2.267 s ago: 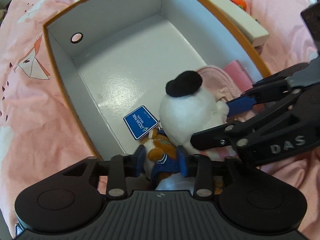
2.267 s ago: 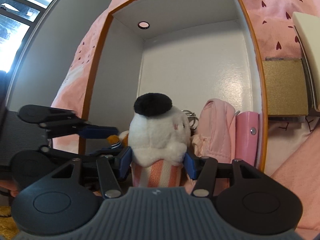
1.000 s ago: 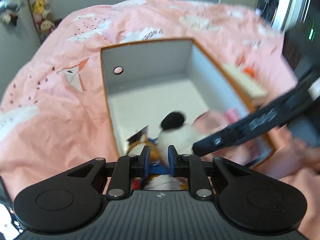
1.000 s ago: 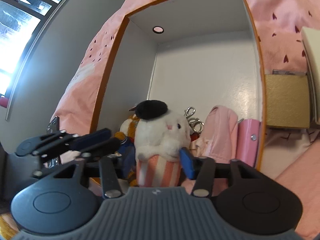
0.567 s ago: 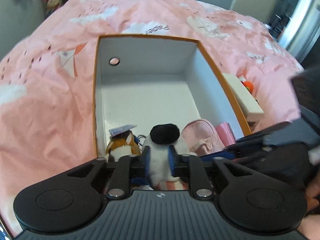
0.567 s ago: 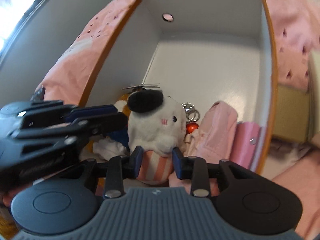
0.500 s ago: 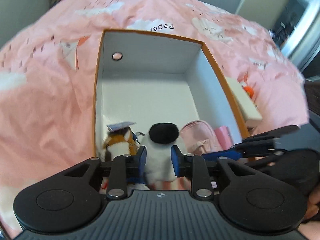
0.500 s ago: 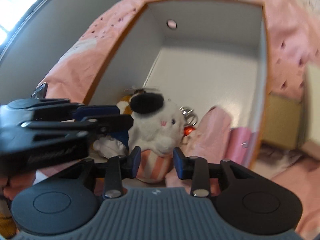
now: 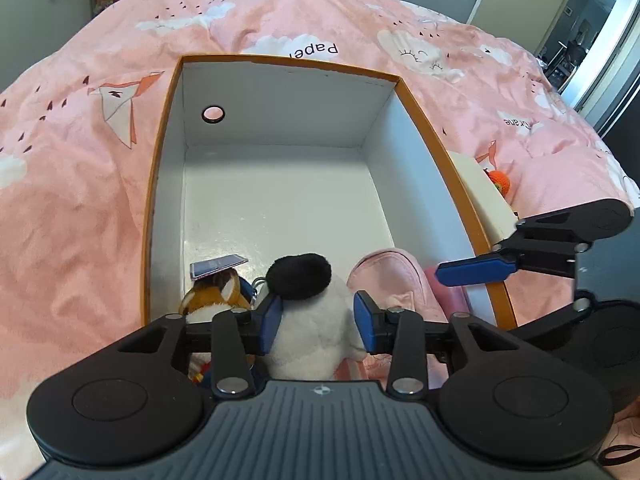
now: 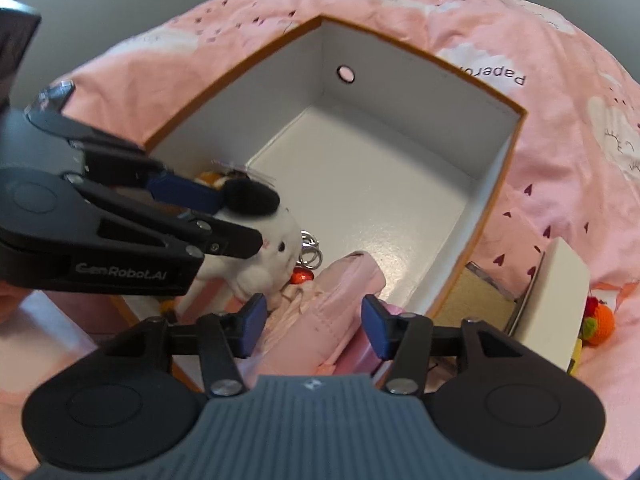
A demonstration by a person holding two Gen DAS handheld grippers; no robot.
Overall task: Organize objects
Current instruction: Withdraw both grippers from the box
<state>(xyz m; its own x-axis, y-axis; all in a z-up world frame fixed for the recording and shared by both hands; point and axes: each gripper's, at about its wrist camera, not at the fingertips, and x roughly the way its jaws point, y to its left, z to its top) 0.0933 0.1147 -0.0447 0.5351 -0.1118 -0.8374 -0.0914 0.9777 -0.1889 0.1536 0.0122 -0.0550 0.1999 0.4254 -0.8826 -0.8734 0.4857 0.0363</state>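
An orange-rimmed white box (image 9: 280,108) (image 10: 400,92) lies on a pink bedspread. At its near end stand a fox plush (image 9: 212,296), a white plush with a black hat (image 9: 308,332) (image 10: 276,248) and a pink pouch (image 9: 388,280) (image 10: 328,304). My left gripper (image 9: 318,320) (image 10: 236,220) straddles the white plush's head, its jaws opening and the pads not pressing. My right gripper (image 10: 312,322) hovers over the pink pouch, jaws opening, the pouch between them but not gripped. One of its blue pads (image 9: 476,271) shows in the left wrist view.
A pink case (image 9: 448,296) stands against the box's right wall, and key rings (image 10: 310,254) lie by the white plush. Outside to the right are a cream box (image 9: 480,192) (image 10: 556,296), a gold box (image 10: 476,296) and an orange knitted toy (image 10: 598,324). The box's far half is bare floor.
My left gripper came off the fox plush, moved over the white plush and widened. My right gripper let go of the white plush, rolled, and now sits over the pink pouch.
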